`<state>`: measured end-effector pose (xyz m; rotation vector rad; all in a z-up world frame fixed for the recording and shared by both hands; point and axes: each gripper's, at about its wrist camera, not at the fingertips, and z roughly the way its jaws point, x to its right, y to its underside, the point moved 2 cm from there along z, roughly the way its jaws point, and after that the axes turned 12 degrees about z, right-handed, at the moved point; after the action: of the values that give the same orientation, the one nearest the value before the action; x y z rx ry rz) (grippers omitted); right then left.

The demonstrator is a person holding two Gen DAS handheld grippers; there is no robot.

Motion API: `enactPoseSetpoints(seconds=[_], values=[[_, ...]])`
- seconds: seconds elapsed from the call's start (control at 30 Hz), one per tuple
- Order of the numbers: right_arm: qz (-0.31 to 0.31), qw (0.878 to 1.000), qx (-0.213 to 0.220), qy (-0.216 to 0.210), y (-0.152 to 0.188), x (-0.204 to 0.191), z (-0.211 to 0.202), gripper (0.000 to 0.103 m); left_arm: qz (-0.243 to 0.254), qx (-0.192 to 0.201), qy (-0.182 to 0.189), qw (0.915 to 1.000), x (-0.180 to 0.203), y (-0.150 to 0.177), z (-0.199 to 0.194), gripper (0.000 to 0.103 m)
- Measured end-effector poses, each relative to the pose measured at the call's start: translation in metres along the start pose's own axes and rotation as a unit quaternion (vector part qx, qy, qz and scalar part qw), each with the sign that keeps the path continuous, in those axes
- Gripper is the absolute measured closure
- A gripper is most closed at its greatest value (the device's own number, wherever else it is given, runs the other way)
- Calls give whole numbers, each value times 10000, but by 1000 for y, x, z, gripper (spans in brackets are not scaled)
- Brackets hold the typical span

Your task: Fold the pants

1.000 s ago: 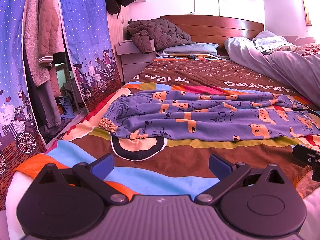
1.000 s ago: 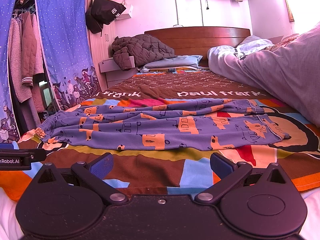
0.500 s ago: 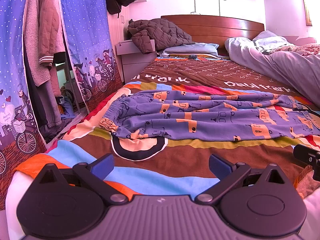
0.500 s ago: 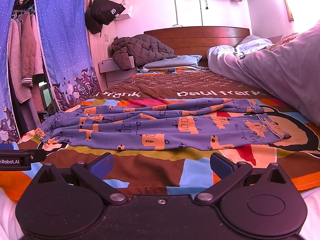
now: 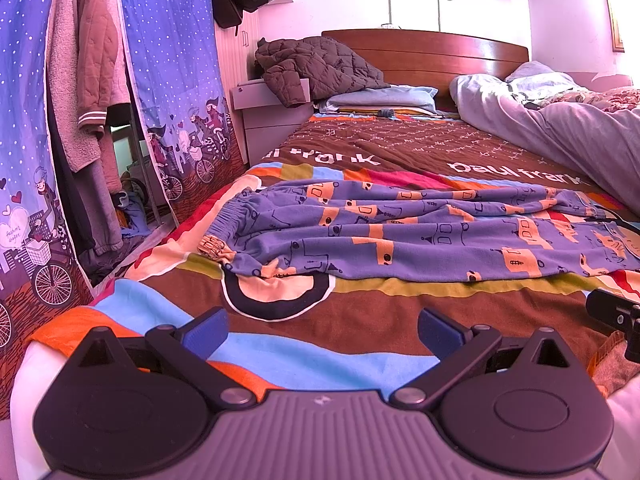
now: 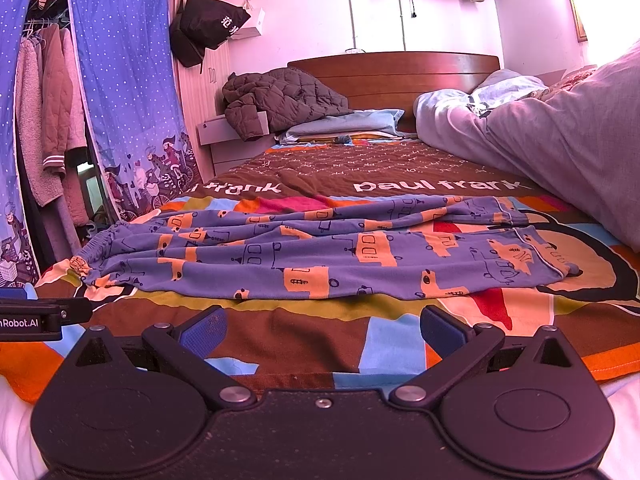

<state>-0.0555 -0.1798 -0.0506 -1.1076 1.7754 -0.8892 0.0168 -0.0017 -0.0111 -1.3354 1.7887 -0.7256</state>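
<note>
Two grippers sit at the near edge of the bed (image 5: 420, 312), both with jaws spread wide and nothing between them. The left gripper (image 5: 322, 334) faces the waistband end of the pants (image 5: 400, 232); the right gripper (image 6: 322, 330) faces the leg end (image 6: 320, 256). The pants, blue with orange vehicle prints, lie flat and crosswise on the multicoloured bedspread (image 6: 280, 336), apart from both grippers. In the left wrist view the elastic waistband (image 5: 232, 220) is at 11 o'clock from the jaws and the legs run off toward 2 o'clock. In the right wrist view the leg cuffs (image 6: 556, 256) are at 1 o'clock and the waistband at 10 o'clock. The two legs lie side by side, slightly wrinkled. Farther up the bed, at 12 o'clock, a brown quilted jacket (image 5: 316, 68) rests near the wooden headboard (image 5: 440, 50). A grey duvet (image 6: 560, 144) is bunched at 2 o'clock. A blue curtain (image 5: 168, 80) hangs at 10 o'clock.
</note>
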Motion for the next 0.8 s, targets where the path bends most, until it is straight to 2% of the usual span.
enactPoseSetpoints(seconds=[0.23,0.4,0.67,0.8], values=[[37,10000,-58,20,0,3,3,1,-67,-26,69,10000,-2,1,1,0],[177,9993,-324,26,-10,6,3,1,-47,-83,214,9997,-1,-6,10,0],[165,9960,-865,-160,-49,26,22,1,208,-215,479,9984,-21,-49,52,0],[-164,9939,-1067,-246,-76,36,53,1,229,-293,498,9981,-40,-84,89,0]])
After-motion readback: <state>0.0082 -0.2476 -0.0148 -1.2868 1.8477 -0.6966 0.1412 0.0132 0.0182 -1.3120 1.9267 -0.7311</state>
